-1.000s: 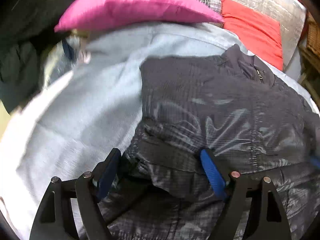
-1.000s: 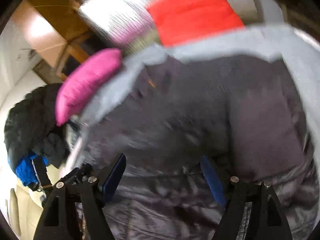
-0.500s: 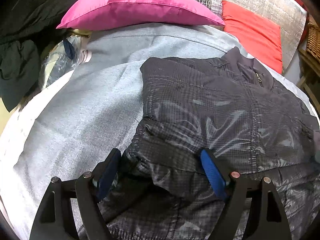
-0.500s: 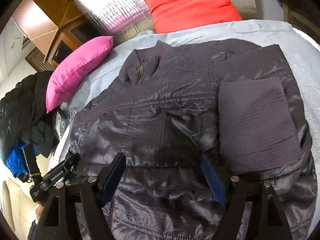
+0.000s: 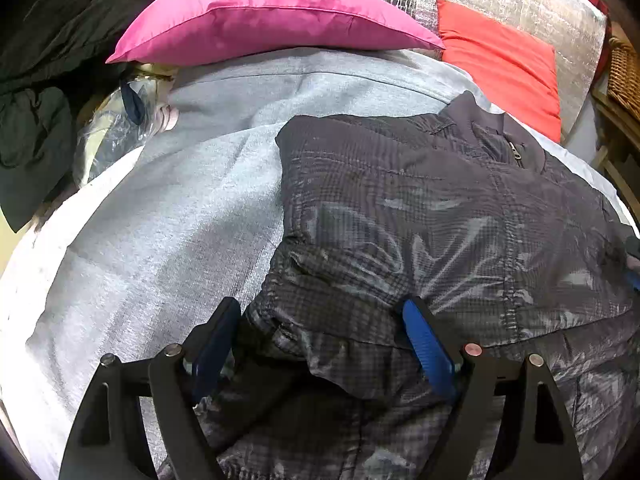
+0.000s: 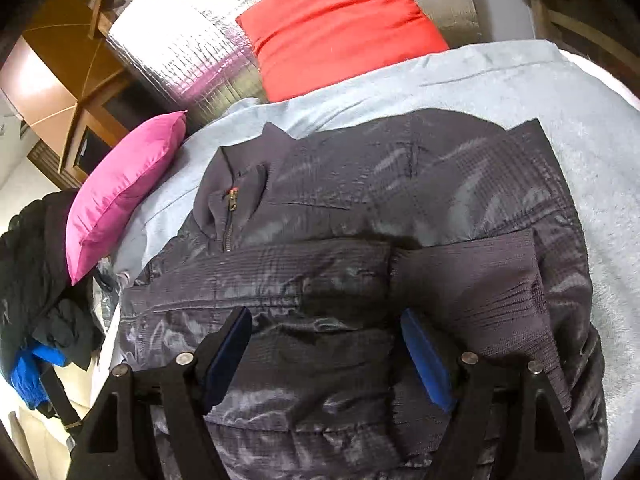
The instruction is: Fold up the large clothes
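A dark grey checked jacket [image 5: 440,216] lies front-up on a light grey blanket [image 5: 180,220], collar and zip toward the far end; it also shows in the right wrist view [image 6: 360,208]. Both sleeves are folded in across the chest, and one knit cuff [image 6: 472,280] lies on the right half. My left gripper [image 5: 320,328] is open, its blue pads [image 5: 426,344] straddling a bunched fold at the jacket's left lower side. My right gripper [image 6: 326,340] is open above the jacket's lower front, with fabric between the pads [image 6: 424,356].
A magenta pillow [image 5: 256,12] and a red pillow [image 5: 504,64] lean at the far end against a silver quilted panel [image 6: 192,52]. Dark clothes [image 5: 36,80] are piled at the left, with blue fabric [image 6: 28,372] below. A wicker basket [image 5: 624,76] stands at right.
The right wrist view has swung from a blurred close look to a steady view over the flat jacket. The left gripper has stayed over the same fold, open throughout.
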